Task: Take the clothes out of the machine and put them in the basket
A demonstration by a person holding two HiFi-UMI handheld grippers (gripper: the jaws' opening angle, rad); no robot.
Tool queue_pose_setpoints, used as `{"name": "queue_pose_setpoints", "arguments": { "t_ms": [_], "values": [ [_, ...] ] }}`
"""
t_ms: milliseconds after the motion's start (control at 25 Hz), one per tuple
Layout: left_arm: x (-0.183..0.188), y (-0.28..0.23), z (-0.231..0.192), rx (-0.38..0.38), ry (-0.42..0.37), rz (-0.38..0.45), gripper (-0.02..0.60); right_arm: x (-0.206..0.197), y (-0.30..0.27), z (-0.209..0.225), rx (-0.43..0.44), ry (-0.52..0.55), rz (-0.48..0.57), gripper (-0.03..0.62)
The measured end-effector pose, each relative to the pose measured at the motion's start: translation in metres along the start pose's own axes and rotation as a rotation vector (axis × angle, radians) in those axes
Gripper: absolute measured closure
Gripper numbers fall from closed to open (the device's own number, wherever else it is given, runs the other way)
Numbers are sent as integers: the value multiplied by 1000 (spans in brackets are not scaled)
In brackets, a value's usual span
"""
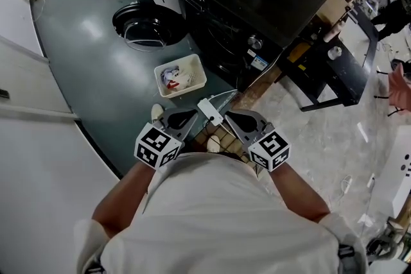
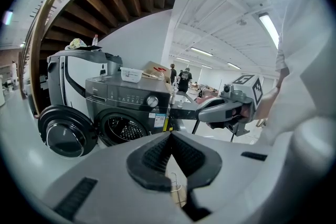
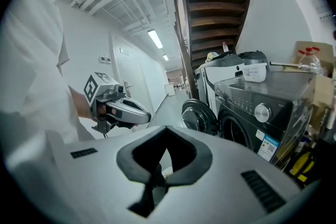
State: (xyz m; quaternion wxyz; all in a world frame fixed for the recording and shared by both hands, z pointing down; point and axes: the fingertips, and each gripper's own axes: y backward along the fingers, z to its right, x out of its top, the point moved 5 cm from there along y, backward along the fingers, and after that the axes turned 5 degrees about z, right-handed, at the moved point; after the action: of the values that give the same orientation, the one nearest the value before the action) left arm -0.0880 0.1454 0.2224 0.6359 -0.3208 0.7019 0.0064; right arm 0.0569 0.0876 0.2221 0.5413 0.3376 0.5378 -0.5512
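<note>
We held both grippers close to our body, well back from the dark grey front-loading washing machine (image 1: pixel 257 9). Left gripper (image 1: pixel 194 115): fingers pressed together, nothing between them. Right gripper (image 1: pixel 227 116): likewise closed and empty. The machine's round black door (image 1: pixel 146 27) stood swung open. A white rectangular plastic basket (image 1: pixel 180 62) sat on the floor just before the machine, with crumpled white, red and blue clothes (image 1: pixel 173 78) inside.

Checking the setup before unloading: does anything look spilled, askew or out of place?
Nothing stands out. The washer door hangs open, and the basket sits upright in front of it with some cloth inside.
</note>
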Motion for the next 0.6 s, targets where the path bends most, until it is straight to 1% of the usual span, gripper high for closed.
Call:
{"name": "queue_pose_setpoints", "arguments": {
  "t_ms": [600],
  "values": [
    [-11, -4, -2, 9, 16, -24, 583, -12, -3, -9, 31, 28, -9, 589]
  ]
}}
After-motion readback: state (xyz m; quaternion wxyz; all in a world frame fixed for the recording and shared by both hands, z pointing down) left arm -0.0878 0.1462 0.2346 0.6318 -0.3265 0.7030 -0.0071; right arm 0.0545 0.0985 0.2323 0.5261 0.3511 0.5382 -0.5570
